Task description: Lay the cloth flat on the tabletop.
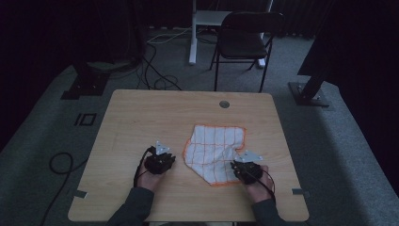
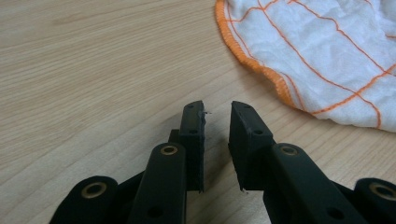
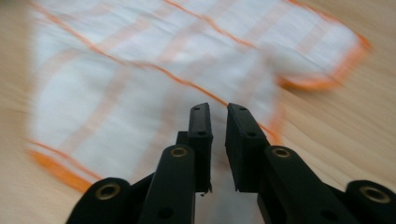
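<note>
The cloth (image 1: 214,151) lay crumpled on the table (image 1: 141,113), right of centre, nearer your edge than the far one; white w/ an orange grid and orange stitched hem, upper part fairly flat, lower right corner bunched and folded over itself; it looked light, thin and floppy, so I'd judge it would sag from wherever you lifted it and slide easily on the smooth wood; the hem looked the firmest place to pinch, esp. at a corner.

Your right gripper (image 3: 218,114) hung over the cloth's lower right corner, jaws a narrow gap apart w/ nothing pinched between them; that view was blurred, so whether the tips brushed the fabric I couldn't tell.

Your left gripper (image 2: 217,112) sat on bare wood just beside the cloth's left hem, not touching it; jaws parted by a small gap, empty; the near bit of hem curved past its tips, approx. the handiest spot for that side.

Further out: a black folding chair (image 1: 244,37) and cables (image 1: 155,70) on the grey carpet beyond the table.
</note>
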### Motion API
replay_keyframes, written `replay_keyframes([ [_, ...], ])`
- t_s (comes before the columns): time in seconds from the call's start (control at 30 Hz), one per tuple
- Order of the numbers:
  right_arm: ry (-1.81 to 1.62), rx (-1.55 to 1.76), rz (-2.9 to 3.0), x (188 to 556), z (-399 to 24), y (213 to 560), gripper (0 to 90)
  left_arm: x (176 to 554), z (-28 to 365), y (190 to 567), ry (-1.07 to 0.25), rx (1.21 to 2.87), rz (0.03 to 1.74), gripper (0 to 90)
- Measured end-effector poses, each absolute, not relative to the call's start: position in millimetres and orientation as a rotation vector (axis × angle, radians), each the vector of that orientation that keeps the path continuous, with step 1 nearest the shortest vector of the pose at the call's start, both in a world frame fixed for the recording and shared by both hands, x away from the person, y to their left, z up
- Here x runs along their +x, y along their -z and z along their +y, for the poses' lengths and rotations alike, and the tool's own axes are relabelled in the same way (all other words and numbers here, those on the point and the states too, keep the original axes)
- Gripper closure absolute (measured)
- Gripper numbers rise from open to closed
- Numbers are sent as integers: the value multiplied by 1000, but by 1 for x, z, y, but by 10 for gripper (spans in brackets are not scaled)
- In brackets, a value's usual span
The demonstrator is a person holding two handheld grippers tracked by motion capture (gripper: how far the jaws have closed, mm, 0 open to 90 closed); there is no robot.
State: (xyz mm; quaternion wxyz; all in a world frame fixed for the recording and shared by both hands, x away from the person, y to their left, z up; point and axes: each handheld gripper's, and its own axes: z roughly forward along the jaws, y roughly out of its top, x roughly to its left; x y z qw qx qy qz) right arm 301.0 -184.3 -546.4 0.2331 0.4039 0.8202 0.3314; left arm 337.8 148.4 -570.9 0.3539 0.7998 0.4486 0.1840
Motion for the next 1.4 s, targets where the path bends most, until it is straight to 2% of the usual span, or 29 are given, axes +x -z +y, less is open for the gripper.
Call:
replay_keyframes([
  [0.27, -1019, 939, 2362, 300, -127, 545, 719, 336, 146, 570, -475, 2077, 1142, 762],
  [0.57, -1014, 816, 2472, 305, -77, 555, 582, 333, 144, 568, -473, 2075, 1122, 762],
  [0.63, -969, 807, 2485, 308, -74, 559, 600, 332, 142, 568, -469, 2082, 1112, 762],
  [0.73, -953, 816, 2486, 312, -78, 560, 788, 332, 140, 568, -469, 2086, 1100, 762],
  [0.8, -977, 839, 2462, 313, -83, 556, 843, 332, 138, 567, -466, 2090, 1090, 762],
  [1.03, -1032, 976, 2363, 330, -111, 543, 861, 332, 123, 565, -454, 2110, 1045, 762],
  [1.4, -956, 1135, 2301, 351, -139, 554, 862, 336, 82, 563, -432, 2169, 929, 746],
])
